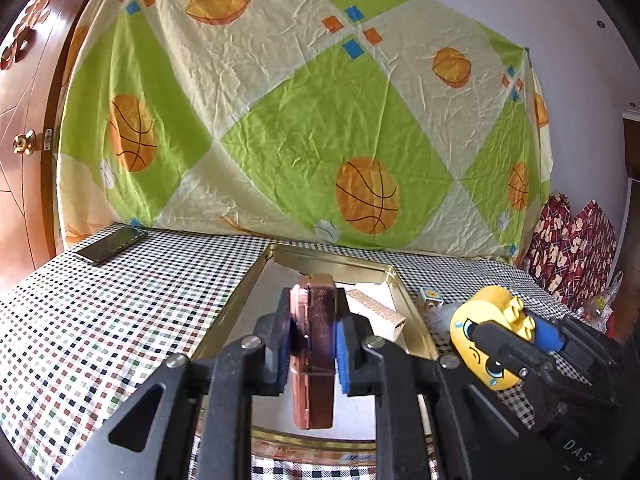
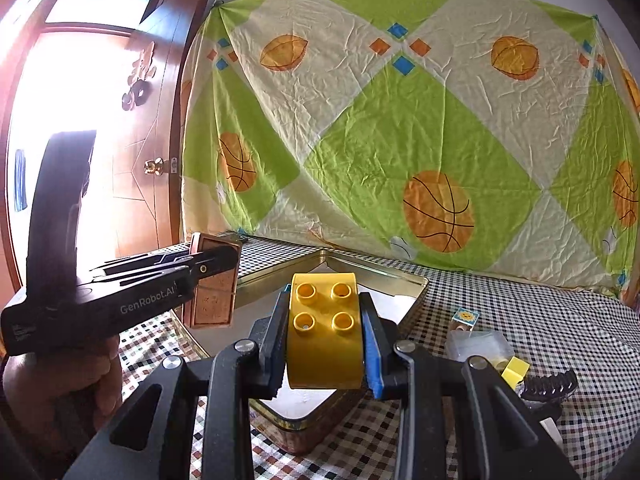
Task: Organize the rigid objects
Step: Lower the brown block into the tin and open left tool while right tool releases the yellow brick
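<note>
At the bottom centre of the left wrist view, the left gripper (image 1: 312, 340) is closed on a flat pinkish-brown case (image 1: 314, 344), held on edge so its thin side faces the camera. That upright hold probably lets it drop narrowly into the gold tin tray (image 1: 416, 320) directly beneath and ahead. Its lower end hangs above the tray floor; whether it touches anything I cannot tell.

Low in the centre of the right wrist view, the right gripper (image 2: 325, 340) clamps a yellow stud block (image 2: 323, 336) by its two side faces, studs toward the lens, poised over the tray's near corner (image 2: 280, 416). From the left camera, at lower right, the same block shows a printed cartoon face (image 1: 480, 340), partly masked by the black fingers.

Inside the tray, just beyond the case, lies a tan patterned box (image 1: 378, 314), half hidden behind the left gripper's right finger. Right of the tray on the checked tablecloth (image 2: 520, 312) sit a small sun-printed cube (image 2: 465, 317), a clear plastic box (image 2: 478, 346), a small yellow block (image 2: 515, 370) and a black toothed clip (image 2: 548, 386), the last cut off by the gripper frame.

Farther back, at the left edge, a dark phone (image 1: 112, 245) lies flat, well apart from the tray. Behind everything hangs a basketball-print sheet (image 1: 304, 120); what it covers is unseen.
</note>
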Demonstrator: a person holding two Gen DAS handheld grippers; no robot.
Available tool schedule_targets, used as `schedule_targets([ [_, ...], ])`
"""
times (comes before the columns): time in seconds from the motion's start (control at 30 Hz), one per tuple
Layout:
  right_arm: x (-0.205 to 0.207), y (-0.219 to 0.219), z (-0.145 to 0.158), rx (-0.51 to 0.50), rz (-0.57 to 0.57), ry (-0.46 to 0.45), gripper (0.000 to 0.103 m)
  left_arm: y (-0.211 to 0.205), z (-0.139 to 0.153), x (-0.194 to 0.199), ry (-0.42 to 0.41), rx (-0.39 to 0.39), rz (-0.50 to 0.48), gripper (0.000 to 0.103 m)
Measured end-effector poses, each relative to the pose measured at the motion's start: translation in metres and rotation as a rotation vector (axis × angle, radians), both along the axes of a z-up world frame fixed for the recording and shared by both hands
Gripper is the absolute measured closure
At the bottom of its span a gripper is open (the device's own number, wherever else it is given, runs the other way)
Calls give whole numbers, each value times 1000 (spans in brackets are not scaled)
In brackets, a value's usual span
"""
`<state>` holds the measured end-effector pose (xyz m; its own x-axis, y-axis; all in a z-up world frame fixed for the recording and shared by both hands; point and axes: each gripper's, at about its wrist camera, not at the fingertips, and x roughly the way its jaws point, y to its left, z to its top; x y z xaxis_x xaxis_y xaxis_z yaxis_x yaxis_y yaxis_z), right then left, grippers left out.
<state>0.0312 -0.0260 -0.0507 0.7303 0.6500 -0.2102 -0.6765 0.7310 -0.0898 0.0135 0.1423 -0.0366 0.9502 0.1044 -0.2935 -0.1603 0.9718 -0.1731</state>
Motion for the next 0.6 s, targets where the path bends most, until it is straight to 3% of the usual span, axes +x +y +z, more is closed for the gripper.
schedule_targets([
  [0.23,27,15,13,-30,10,27,69,4,2,27,80,-2,-50,87],
  [0.6,98,61,5,-120,62,234,69,25,-2,73,246,6,-54,87],
])
